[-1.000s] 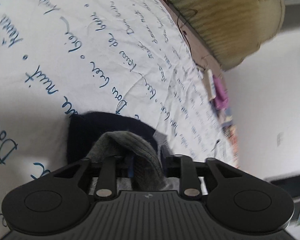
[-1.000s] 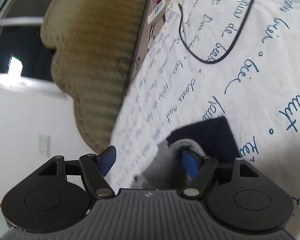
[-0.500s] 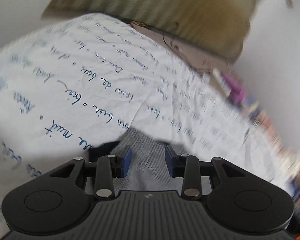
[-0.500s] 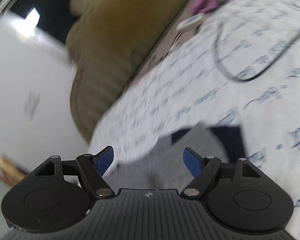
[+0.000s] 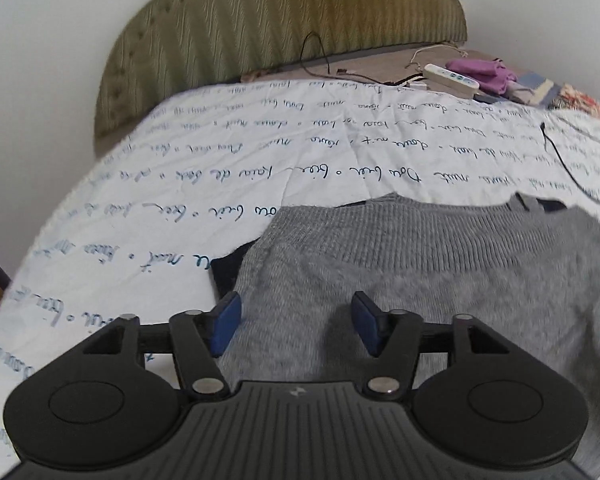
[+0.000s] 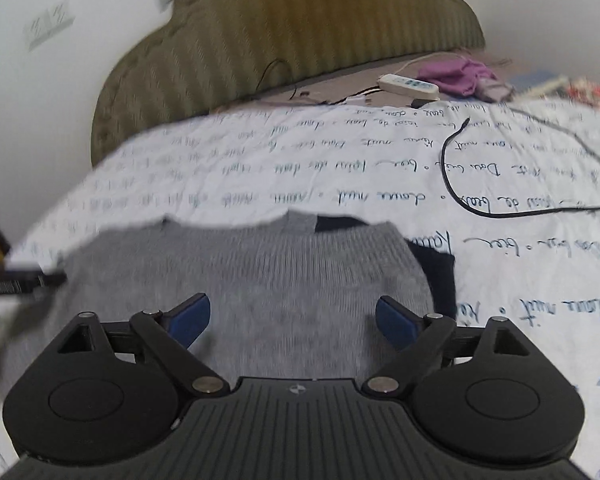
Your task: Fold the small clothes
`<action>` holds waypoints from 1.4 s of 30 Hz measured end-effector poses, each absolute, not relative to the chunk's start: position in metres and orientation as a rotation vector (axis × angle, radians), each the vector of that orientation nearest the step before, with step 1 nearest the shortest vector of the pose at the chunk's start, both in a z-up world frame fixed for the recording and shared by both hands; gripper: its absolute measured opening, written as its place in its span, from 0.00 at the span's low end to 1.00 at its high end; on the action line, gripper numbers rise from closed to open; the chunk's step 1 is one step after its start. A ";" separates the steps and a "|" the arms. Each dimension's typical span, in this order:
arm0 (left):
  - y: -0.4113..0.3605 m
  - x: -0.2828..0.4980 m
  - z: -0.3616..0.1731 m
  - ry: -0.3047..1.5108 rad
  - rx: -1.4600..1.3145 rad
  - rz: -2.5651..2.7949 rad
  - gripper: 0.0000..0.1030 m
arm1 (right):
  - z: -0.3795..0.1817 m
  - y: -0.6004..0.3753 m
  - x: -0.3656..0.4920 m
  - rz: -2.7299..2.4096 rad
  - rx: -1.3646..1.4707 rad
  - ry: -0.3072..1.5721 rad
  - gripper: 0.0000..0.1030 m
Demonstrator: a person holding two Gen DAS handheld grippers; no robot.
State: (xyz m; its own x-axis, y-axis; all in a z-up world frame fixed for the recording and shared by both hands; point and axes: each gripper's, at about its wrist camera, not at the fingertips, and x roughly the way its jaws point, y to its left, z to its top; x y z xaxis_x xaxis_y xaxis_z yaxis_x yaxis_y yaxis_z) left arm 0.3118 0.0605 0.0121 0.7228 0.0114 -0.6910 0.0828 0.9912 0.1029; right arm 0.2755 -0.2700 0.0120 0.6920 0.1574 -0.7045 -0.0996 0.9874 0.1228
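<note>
A grey knit garment (image 5: 440, 272) lies flat on the white bed sheet (image 5: 160, 208) printed with blue script, with a dark navy layer (image 5: 228, 272) peeking out under its left edge. My left gripper (image 5: 296, 320) hovers over the garment's left part, its jaws opening and the blue pads off the cloth. The right wrist view shows the same grey garment (image 6: 244, 272) with its navy part (image 6: 440, 276) at the right. My right gripper (image 6: 292, 320) stands over it with jaws opening wide and nothing pinched.
An olive padded headboard (image 5: 284, 20) stands at the back. A white power strip (image 5: 452, 76), a purple cloth (image 5: 480, 72) and cables lie behind the sheet. A black cable (image 6: 500, 184) loops on the sheet at the right. The bed edge falls away on the left.
Both grippers rolled upright and pulled back from the garment. The left gripper let go of the grey fold it pinched; both sets of jaws spread. The grey garment now lies spread flat.
</note>
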 end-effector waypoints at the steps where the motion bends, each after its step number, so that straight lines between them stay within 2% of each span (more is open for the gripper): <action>1: 0.058 0.307 0.011 0.755 0.146 -0.033 0.59 | 0.010 -0.269 0.271 0.141 0.048 0.799 0.89; 8: 0.054 0.275 0.003 0.736 0.121 0.002 0.60 | 0.000 -0.257 0.237 0.109 -0.068 0.817 0.92; 12: 0.051 0.262 0.001 0.727 0.131 0.011 0.66 | -0.005 -0.250 0.225 0.084 -0.140 0.823 0.93; 32: 0.062 0.218 -0.017 0.724 0.126 0.025 0.70 | -0.017 -0.249 0.185 0.064 -0.145 0.833 0.99; 42: 0.063 0.198 -0.026 0.703 0.127 0.029 0.73 | -0.023 -0.265 0.165 0.047 -0.042 0.835 1.00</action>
State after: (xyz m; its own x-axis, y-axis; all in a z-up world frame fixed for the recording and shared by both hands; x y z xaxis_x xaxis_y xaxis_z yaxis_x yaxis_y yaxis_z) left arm 0.1977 0.0631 -0.0264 0.7629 0.0692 -0.6428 0.0162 0.9919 0.1261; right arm 0.1654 -0.2646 -0.0228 0.6705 0.0256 -0.7415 -0.0583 0.9981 -0.0183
